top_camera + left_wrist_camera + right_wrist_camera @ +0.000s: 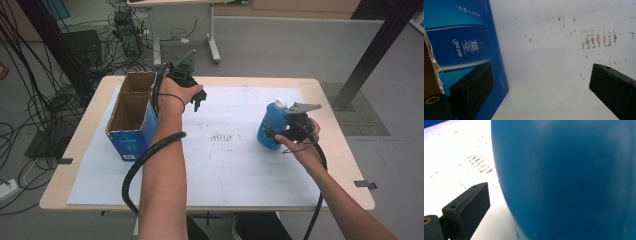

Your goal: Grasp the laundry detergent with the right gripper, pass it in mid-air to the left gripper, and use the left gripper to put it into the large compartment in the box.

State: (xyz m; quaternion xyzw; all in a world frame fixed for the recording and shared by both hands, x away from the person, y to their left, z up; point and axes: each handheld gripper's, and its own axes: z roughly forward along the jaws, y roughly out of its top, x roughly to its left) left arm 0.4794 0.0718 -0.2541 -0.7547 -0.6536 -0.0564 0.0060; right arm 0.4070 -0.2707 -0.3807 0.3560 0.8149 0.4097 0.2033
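Observation:
A blue bottle [271, 126] with a white cap stands upright on the white sheet [240, 172] at the right. My right gripper [278, 134] is at its near right side, open. In the right gripper view the bottle [569, 180] is close up, with a small gap to my left finger [469, 205]; the other jaw is hidden behind it. An open-topped blue cardboard box [131, 117] stands at the left. My left gripper [199, 102] hovers just right of it, open and holding nothing [541, 68], with the box's printed side [466, 50] beside its left jaw.
Brown stains [222, 136] mark the sheet's middle between the box and the bottle. The wooden table [75, 155] has bare edges around the sheet. Cables and equipment [75, 55] lie on the floor at the far left, and a black post [380, 45] stands at the far right.

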